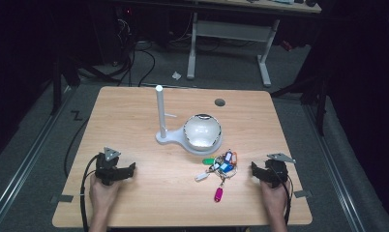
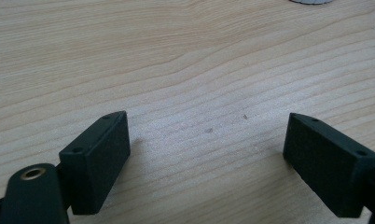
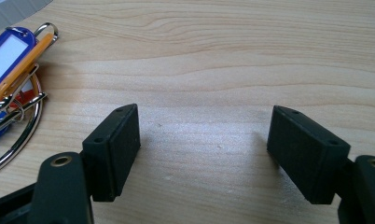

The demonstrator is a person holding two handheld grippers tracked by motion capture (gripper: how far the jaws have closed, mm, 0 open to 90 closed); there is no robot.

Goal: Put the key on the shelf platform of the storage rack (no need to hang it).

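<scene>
Wooden table (image 1: 134, 125): left claw (image 1: 129, 168) and right claw (image 1: 254, 169) both spread wide, empty, resting; bunch of key tags (image 1: 220, 167) near right claw.

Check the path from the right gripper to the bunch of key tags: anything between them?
Nothing visible. The right gripper sits open on bare table, just right of the key tags. In the right gripper view only wood lies between its jaws, the ring and blue tag off to one side.
</scene>
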